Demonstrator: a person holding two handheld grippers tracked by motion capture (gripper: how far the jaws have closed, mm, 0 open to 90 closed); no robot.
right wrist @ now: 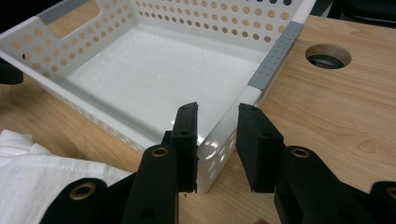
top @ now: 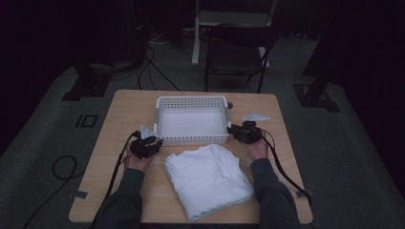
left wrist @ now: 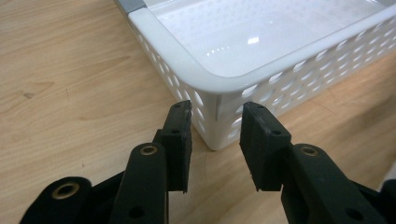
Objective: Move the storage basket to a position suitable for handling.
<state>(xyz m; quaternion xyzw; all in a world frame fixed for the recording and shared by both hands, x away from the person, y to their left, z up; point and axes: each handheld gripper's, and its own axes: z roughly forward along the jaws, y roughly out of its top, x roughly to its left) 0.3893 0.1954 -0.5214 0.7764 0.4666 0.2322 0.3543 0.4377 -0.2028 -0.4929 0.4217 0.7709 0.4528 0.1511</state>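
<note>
two grippers flank a white basket [top: 192, 119] on a wooden table [top: 119, 109], with a folded white cloth [top: 210, 179] lying just in front of it, between the person's forearms. at the left, the left gripper [top: 152, 143] sits at the basket's near left corner; in the left gripper view its jaws stand partly open on either side of that corner [left wrist: 215, 105], with a gap showing between each pad and the plastic, so nothing is gripped. in the middle, the basket stands empty, its perforated walls and smooth floor bare, and the cloth rests near its front wall without touching it as far as the high view shows. at the right, the right gripper [top: 237, 130] is at the basket's near right corner; in the right gripper view its jaws straddle the corner wall [right wrist: 219, 140], one pad inside the rim and one outside, narrowly parted, and whether the pads press on the wall cannot be told. a round hole [right wrist: 328, 55] in the table lies beyond it. the step in hand appears to be taking hold of the basket at its two near corners. the next move calls for the left jaws to advance over the corner and close on the wall, matching the right, so that both hands can shift the basket evenly without tilting it.
</note>
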